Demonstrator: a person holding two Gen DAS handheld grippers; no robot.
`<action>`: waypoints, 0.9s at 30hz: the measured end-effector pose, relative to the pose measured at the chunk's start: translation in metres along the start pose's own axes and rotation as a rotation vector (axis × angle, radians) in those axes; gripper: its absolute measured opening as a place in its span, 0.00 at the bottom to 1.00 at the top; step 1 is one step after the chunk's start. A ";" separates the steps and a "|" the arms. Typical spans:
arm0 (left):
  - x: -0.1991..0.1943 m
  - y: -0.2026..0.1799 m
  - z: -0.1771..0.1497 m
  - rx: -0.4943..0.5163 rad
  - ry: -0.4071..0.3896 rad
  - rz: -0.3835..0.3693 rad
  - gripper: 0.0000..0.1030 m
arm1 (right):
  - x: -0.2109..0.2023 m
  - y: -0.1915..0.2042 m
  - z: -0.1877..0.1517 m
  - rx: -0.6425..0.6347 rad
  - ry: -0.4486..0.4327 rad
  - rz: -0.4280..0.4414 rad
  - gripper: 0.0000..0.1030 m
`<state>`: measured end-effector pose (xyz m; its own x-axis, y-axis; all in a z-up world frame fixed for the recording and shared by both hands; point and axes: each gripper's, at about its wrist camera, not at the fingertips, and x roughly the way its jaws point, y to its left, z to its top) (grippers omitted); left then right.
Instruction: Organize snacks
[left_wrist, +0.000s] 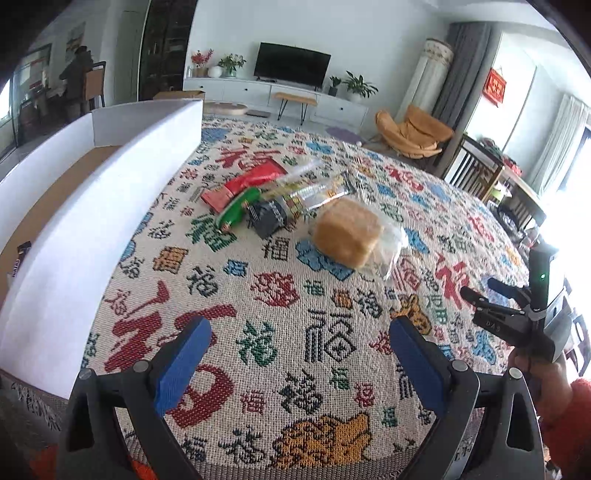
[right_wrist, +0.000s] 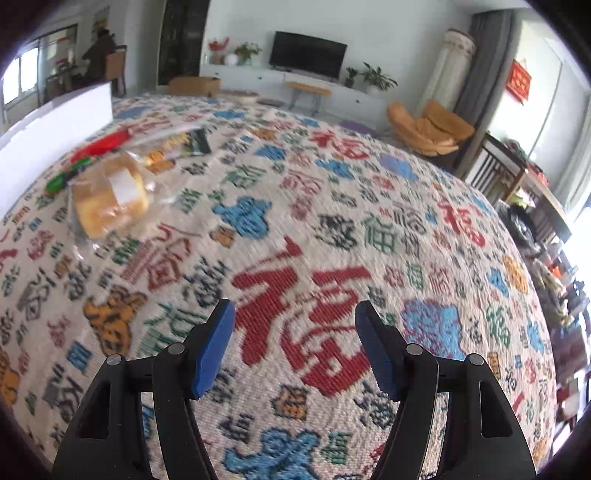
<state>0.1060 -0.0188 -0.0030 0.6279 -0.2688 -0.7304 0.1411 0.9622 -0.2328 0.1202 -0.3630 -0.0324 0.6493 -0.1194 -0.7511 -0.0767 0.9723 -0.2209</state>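
A bagged bread bun lies on the patterned tablecloth; it also shows in the right wrist view. Behind it lie a red packet, a green packet, a dark packet and a clear wrapped bar. A white cardboard box stands at the left, with a dark snack bar inside. My left gripper is open and empty, short of the bun. My right gripper is open and empty over bare cloth; it also shows in the left wrist view.
The box wall also shows in the right wrist view. The snack pile sits next to it. Beyond the table are a TV, an orange chair and wooden chairs at the right.
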 end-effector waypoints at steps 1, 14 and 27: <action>0.009 -0.002 -0.002 0.008 0.018 0.010 0.94 | 0.004 -0.002 -0.002 -0.001 0.010 -0.007 0.69; 0.072 0.007 -0.017 0.046 0.126 0.096 0.94 | 0.027 0.000 -0.002 0.069 0.026 0.056 0.75; 0.082 0.000 -0.018 0.091 0.145 0.132 0.99 | 0.035 -0.017 -0.006 0.177 0.061 0.126 0.85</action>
<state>0.1437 -0.0416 -0.0751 0.5300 -0.1372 -0.8368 0.1378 0.9876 -0.0747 0.1396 -0.3851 -0.0585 0.5954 -0.0015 -0.8034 -0.0167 0.9998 -0.0142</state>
